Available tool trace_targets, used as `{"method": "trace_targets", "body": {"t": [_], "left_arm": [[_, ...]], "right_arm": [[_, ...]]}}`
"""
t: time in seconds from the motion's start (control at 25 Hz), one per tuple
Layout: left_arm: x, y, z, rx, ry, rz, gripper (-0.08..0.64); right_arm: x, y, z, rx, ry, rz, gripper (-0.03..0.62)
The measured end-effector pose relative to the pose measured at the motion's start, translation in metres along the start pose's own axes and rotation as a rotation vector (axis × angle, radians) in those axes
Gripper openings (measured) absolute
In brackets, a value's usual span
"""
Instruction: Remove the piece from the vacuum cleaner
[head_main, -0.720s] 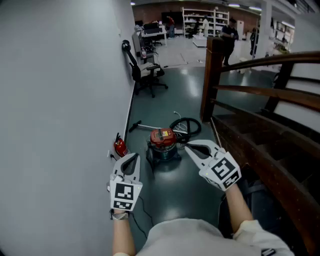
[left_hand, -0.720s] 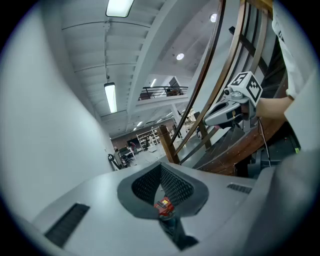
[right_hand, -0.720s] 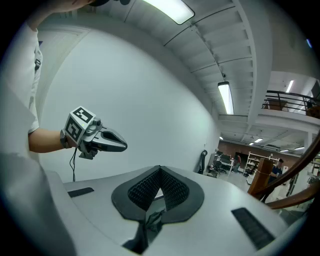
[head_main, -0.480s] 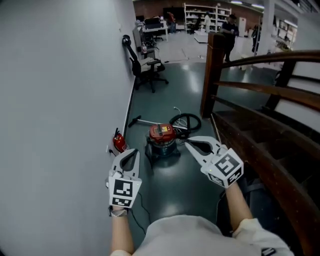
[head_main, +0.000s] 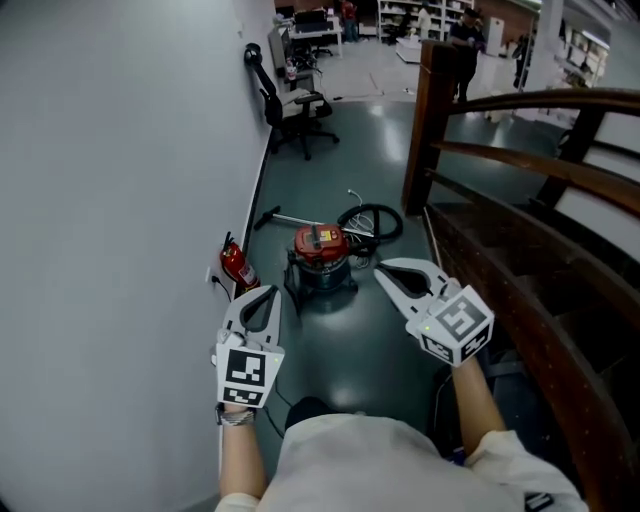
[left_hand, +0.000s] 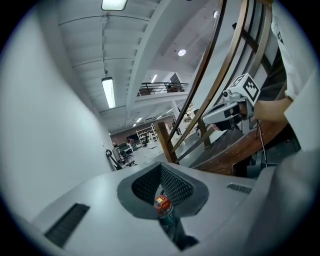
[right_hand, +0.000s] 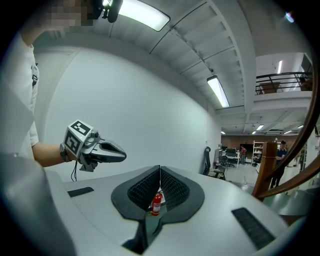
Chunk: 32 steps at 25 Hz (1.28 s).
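Note:
A red-topped canister vacuum cleaner (head_main: 321, 256) stands on the dark green floor ahead, its black hose (head_main: 371, 224) coiled behind it and a wand (head_main: 285, 217) lying to its left. It shows small through the left gripper's tips as the vacuum cleaner (left_hand: 161, 202). My left gripper (head_main: 262, 294) is held in the air well short of it, jaws shut and empty. My right gripper (head_main: 384, 268) hovers to the vacuum's right, also shut with nothing in it. Each gripper sees the other: the right gripper (left_hand: 206, 120) and the left gripper (right_hand: 122, 156).
A grey wall (head_main: 120, 200) runs along the left with a red fire extinguisher (head_main: 236, 265) at its foot. A dark wooden stair railing (head_main: 520, 180) and post (head_main: 425, 140) rise on the right. Office chairs (head_main: 295, 115) and people stand far back.
The view has moved forward and tipped down: the vacuum cleaner sits higher in the frame, and both grippers have stayed side by side, the right one shifting slightly down and right.

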<state>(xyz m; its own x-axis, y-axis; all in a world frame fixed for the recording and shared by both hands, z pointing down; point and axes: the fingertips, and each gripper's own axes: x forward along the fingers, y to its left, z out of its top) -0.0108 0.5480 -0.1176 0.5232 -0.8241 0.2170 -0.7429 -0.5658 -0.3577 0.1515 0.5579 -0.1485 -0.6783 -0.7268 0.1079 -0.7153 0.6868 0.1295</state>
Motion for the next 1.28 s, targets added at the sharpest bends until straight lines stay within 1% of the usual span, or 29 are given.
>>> {"method": "trace_targets", "body": {"t": [0.16, 0.36, 0.6, 0.88, 1.08, 1.28], "left_arm": [[0.016, 0.002, -0.003, -0.002, 0.008, -0.01, 0.0], [0.042, 0.026, -0.015, -0.009, 0.01, -0.004, 0.0], [0.105, 0.078, -0.034, 0.02, 0.014, -0.018, 0.0], [0.18, 0.161, -0.034, 0.02, -0.005, -0.027, 0.0], [0.223, 0.199, -0.042, 0.013, 0.006, -0.044, 0.001], [0.261, 0.227, -0.052, 0.001, 0.02, -0.056, 0.0]], "right_arm": [[0.008, -0.009, -0.005, 0.02, -0.024, 0.033, 0.029], [0.035, -0.028, -0.007, 0.066, -0.071, 0.04, 0.029], [0.099, -0.08, -0.01, 0.054, -0.079, -0.002, 0.028], [0.19, -0.135, 0.0, 0.028, -0.067, -0.016, 0.028], [0.241, -0.168, 0.004, 0.037, -0.073, -0.035, 0.029], [0.278, -0.194, -0.001, 0.031, -0.057, -0.05, 0.029]]}}
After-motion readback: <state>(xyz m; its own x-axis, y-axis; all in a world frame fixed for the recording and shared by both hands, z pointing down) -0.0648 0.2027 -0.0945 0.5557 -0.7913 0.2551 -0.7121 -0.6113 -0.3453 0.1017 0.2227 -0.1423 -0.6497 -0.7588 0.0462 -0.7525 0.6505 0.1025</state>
